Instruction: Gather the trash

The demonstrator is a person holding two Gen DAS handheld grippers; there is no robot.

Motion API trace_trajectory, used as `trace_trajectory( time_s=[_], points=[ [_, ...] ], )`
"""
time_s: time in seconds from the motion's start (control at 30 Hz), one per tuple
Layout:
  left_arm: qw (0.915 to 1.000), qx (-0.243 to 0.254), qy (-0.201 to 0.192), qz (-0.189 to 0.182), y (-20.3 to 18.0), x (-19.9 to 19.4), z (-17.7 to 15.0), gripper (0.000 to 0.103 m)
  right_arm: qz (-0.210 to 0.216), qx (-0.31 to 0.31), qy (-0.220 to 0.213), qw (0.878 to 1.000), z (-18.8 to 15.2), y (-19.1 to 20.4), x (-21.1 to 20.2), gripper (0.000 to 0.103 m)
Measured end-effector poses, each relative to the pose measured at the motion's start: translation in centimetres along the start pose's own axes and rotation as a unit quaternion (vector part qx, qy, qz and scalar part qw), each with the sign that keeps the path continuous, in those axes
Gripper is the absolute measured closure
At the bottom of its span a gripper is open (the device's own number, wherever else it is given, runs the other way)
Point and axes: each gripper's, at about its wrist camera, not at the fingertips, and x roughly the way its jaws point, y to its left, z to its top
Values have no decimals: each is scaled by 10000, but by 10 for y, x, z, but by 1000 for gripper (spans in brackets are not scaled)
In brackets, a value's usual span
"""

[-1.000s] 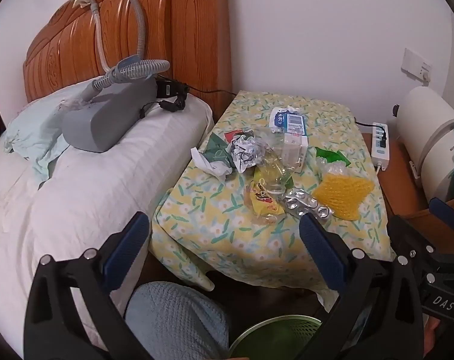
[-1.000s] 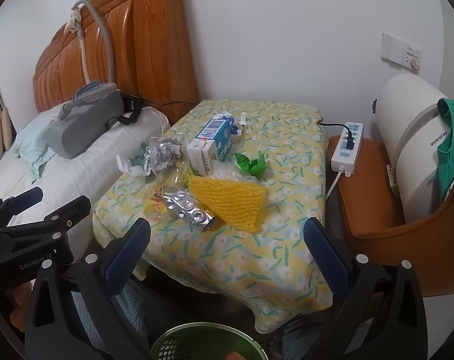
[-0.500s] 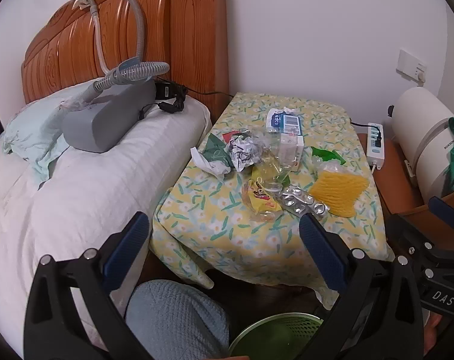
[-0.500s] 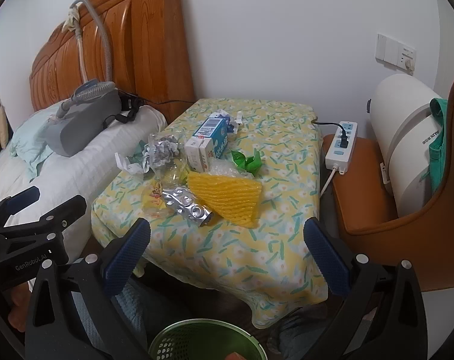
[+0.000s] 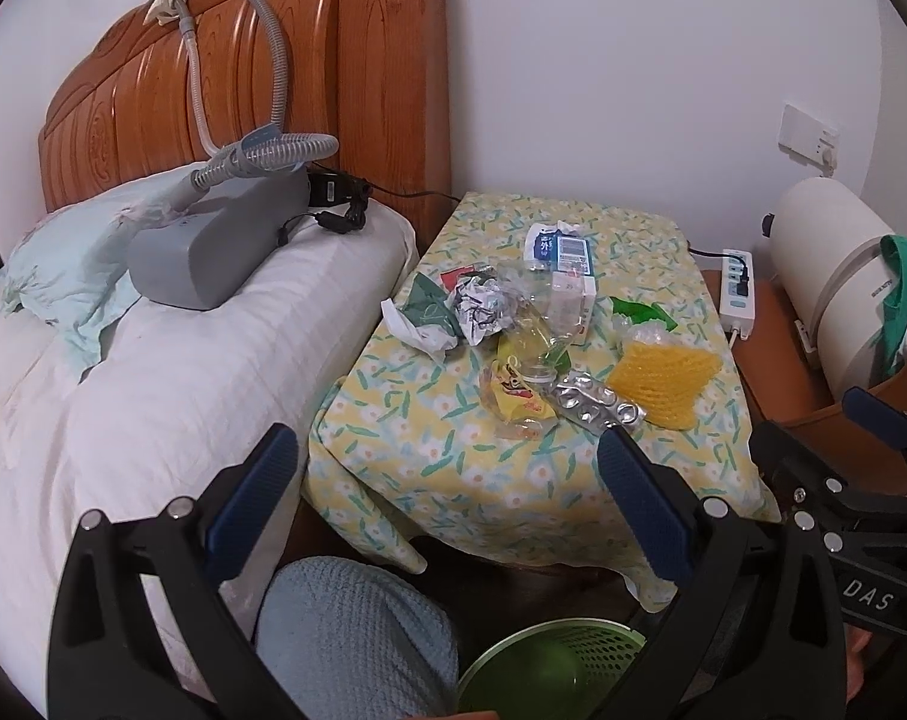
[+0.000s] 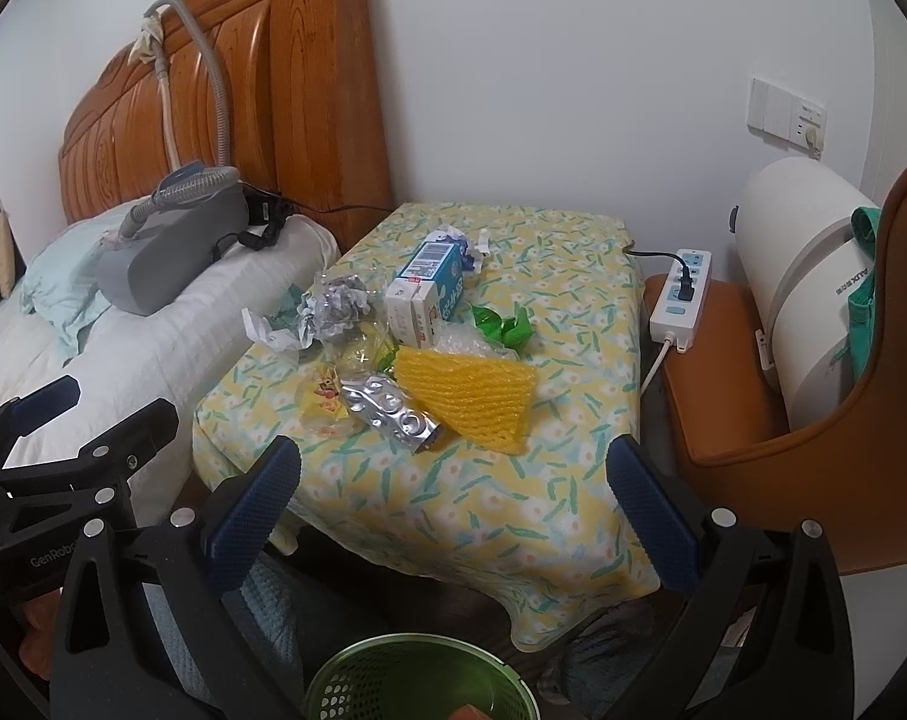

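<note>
Trash lies on a small table with a yellow floral cloth (image 5: 453,456) (image 6: 501,504): a yellow foam net (image 5: 663,381) (image 6: 471,390), a silver blister pack (image 5: 591,405) (image 6: 387,411), a yellow wrapper (image 5: 513,396), a clear plastic bottle (image 5: 543,324), crumpled paper (image 5: 477,306) (image 6: 333,309), a blue and white carton (image 5: 564,255) (image 6: 429,282) and a green wrapper (image 5: 639,312) (image 6: 501,324). A green mesh bin (image 5: 549,666) (image 6: 423,684) stands on the floor in front. My left gripper (image 5: 447,498) and right gripper (image 6: 453,498) are both open and empty, short of the table's front edge.
A bed (image 5: 123,390) with a grey machine (image 5: 213,252) and hose lies left of the table. A white power strip (image 6: 681,294) rests on a brown seat (image 6: 723,372) at the right, beside a white cylinder appliance (image 6: 807,276). A blue-clad knee (image 5: 351,630) is near the bin.
Both grippers have drawn back slightly from the table, so the table looks a little smaller and farther. Both stay open. Nothing on the table has moved.
</note>
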Motion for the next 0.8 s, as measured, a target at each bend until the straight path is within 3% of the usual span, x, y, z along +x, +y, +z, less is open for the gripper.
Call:
trace_trajectory(
  time_s=[0.8],
  points=[
    [9999,-88,-9,132,7,-6,2,7,6,-97,-122,9999,3,10,-12,2]
  ],
)
